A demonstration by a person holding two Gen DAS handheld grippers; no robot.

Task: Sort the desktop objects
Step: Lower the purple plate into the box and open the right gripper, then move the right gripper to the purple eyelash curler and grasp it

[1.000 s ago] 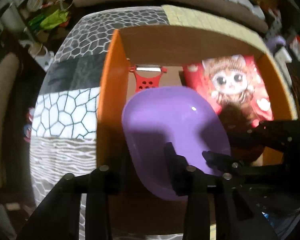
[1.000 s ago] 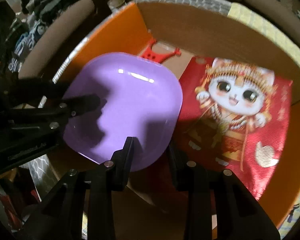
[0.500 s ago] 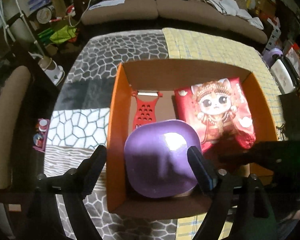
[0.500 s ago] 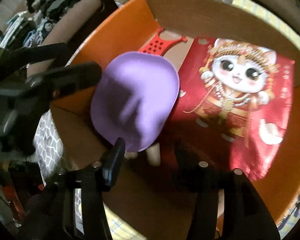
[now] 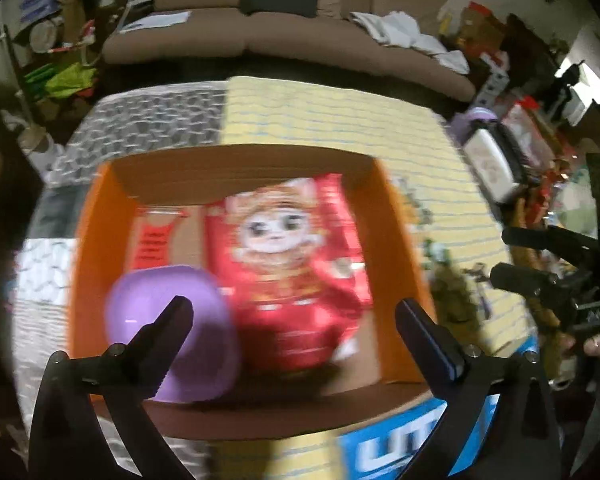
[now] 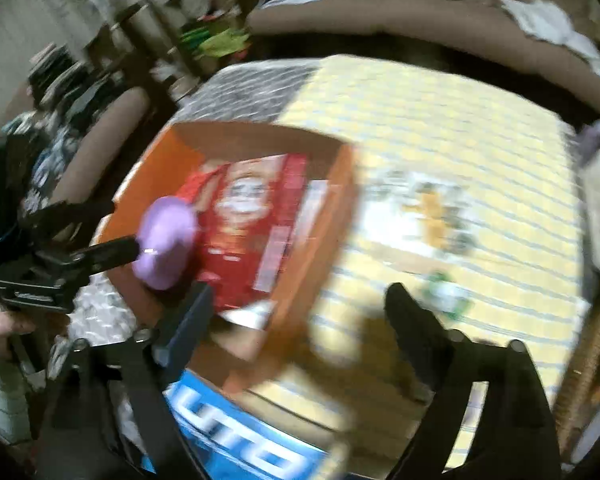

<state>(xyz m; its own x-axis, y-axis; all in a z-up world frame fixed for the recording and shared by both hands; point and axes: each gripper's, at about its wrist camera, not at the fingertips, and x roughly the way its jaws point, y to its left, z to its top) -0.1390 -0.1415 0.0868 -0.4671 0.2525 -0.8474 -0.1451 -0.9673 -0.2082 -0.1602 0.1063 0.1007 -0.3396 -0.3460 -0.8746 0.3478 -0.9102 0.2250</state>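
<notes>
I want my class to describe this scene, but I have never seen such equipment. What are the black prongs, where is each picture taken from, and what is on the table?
No robot here: a person holds a two-finger gripper in each hand, with a wide-angle camera looking along its fingers. In the left camera's view, the left gripper is open and empty; the right gripper shows at its right edge. The right camera shows the right gripper, also open and empty. On the patterned tablecloth stands an orange cardboard box. Inside lie a purple plate, a red packet with a cartoon cat and a red perforated tool. Both pictures are blurred by motion.
</notes>
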